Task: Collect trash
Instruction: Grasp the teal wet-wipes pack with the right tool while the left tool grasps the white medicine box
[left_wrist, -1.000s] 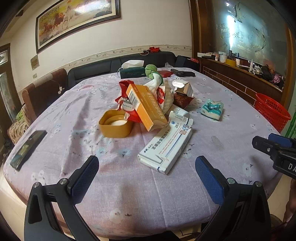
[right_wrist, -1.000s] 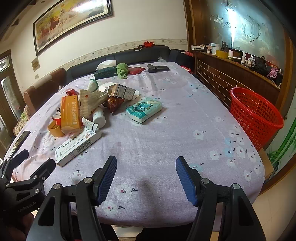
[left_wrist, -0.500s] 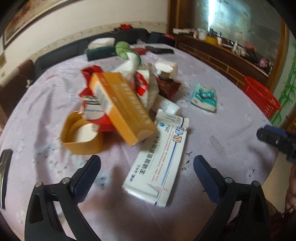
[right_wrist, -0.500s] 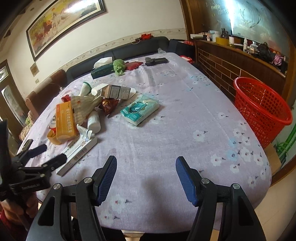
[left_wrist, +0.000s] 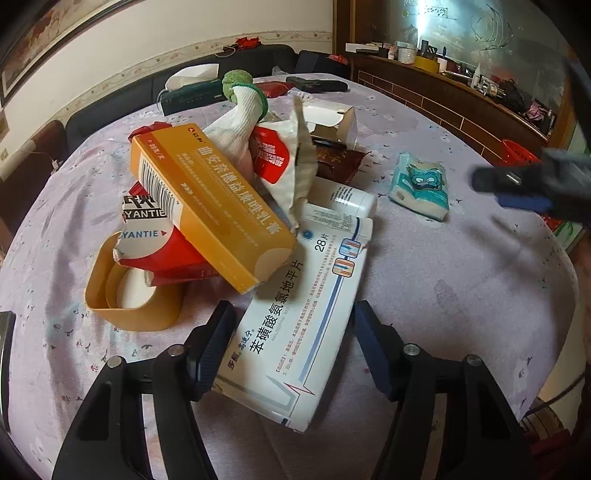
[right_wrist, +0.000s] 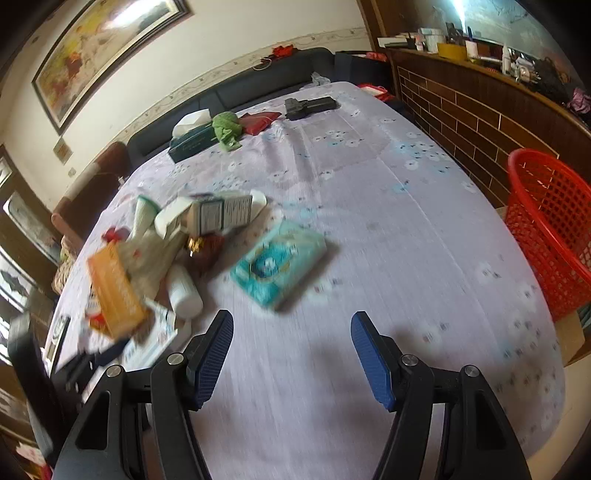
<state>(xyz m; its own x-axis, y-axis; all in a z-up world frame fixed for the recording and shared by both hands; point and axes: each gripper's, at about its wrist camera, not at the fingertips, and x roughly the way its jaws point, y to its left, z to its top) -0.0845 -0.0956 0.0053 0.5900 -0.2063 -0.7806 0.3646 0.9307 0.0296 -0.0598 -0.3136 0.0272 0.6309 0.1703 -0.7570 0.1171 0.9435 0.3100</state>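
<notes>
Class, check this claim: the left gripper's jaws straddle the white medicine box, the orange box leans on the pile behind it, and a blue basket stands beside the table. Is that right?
One detail is wrong: the basket is red, not blue, as the right wrist view shows. The rest stands: the left gripper has its jaws closing around the white medicine box, and the orange box leans on the pile behind it.

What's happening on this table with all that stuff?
Someone is tidying up trash with two hand-held grippers. The left gripper is closing its jaws around a white medicine box at the near edge of the pile; the pads do not squeeze it yet. The right gripper is open with nothing in it, over bare tablecloth. A red basket waits beside the table.
</notes>
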